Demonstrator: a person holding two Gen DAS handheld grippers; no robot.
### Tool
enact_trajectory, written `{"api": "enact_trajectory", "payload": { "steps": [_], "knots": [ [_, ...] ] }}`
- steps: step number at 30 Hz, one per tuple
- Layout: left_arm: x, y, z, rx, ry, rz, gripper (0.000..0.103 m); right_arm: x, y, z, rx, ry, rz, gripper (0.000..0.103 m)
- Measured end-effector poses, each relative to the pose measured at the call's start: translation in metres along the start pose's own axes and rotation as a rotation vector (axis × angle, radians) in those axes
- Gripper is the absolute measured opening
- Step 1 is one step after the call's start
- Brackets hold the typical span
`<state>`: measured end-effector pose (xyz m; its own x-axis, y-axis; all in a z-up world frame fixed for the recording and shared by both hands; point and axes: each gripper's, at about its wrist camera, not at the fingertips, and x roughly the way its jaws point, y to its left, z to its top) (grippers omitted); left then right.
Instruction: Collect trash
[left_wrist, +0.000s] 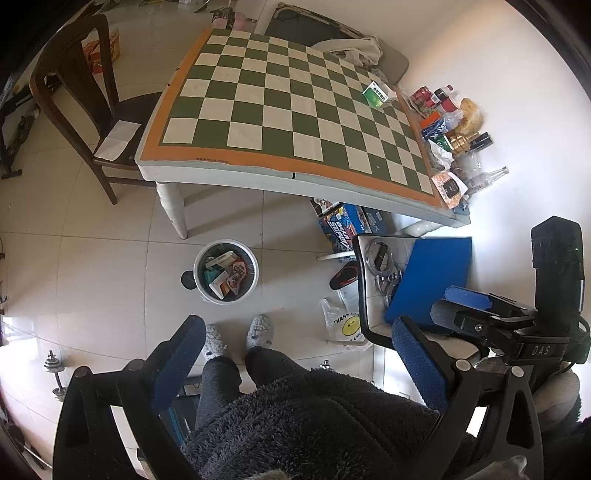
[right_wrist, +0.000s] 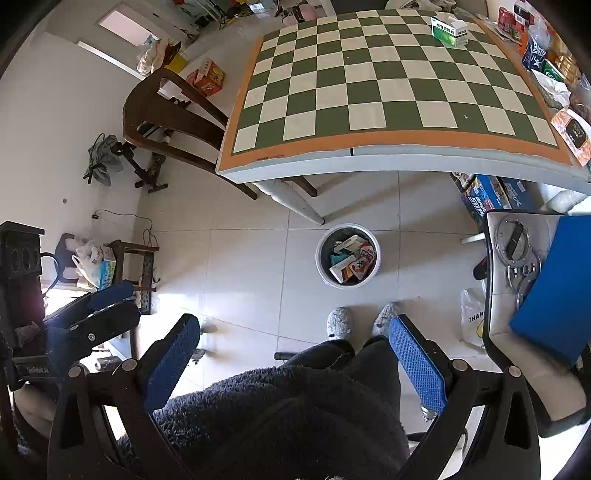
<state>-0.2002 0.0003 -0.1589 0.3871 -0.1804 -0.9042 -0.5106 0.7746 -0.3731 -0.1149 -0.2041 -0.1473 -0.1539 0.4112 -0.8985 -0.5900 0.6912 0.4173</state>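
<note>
Blue-padded left tool (left_wrist: 295, 369) and right tool (right_wrist: 293, 365), both spread and empty, low over the lap. Farther off, white bin (right_wrist: 347, 255) on the floor ahead. Farthest, green-and-white box (right_wrist: 448, 32) on the desk (right_wrist: 388, 151), up and rightward, likely nearer the right tool.

The right gripper (right_wrist: 295, 354) hangs with its blue-padded jaws spread wide and nothing between them, above the person's dark fleece lap. Ahead on the pale tiled floor (right_wrist: 236, 258), a round white trash bin (right_wrist: 325, 273) holds cartons and wrappers. A green-and-white box (right_wrist: 448, 31) sits on the green-and-cream checkered table (right_wrist: 369, 92).
</note>
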Motion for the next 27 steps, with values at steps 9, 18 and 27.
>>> {"api": "enact_trajectory", "payload": {
  "steps": [9,18,27],
  "knots": [
    [0.0005,0.0001,-0.0001,0.001,-0.001,0.000,0.103,0.0006,0.0021,0.0007,0.004,0.001,-0.001,0.103],
    [0.0004,-0.0019,-0.0011,-0.004,-0.001,0.000,0.103,0.0013,0.0046,-0.0004,0.002,-0.002,0.001,0.103],
    [-0.0009,-0.0021,-0.0024,-0.002,-0.004,0.000,0.103,0.0008,0.0055,-0.0011,0.001,0.000,0.002,0.103]
  ]
}}
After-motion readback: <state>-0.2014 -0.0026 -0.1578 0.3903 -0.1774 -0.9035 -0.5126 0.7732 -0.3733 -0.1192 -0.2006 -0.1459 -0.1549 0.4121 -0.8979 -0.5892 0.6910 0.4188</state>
